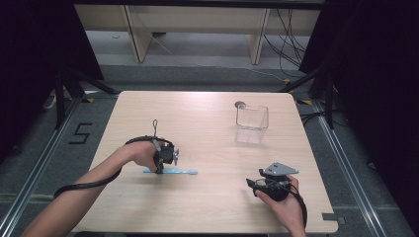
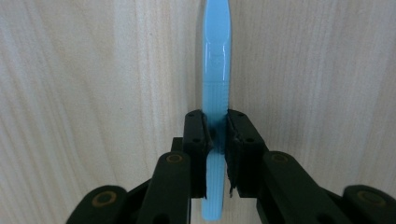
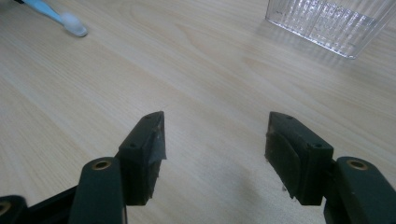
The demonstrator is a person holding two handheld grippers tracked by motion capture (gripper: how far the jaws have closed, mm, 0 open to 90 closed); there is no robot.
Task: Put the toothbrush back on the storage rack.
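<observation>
Gripping toothbrush [image 2: 216, 70], mid-table, well inboard.

I see a light wooden table [image 1: 207, 197] with rounded corners and a pale grain running across it. A blue toothbrush [image 1: 174, 171] lies flat on it toward my near left, its whitish head pointing right. Toward the far right stands a clear ribbed plastic container [image 1: 251, 124], upright and well apart from the toothbrush, beside a small round grommet [image 1: 240, 104] set in the tabletop.
</observation>
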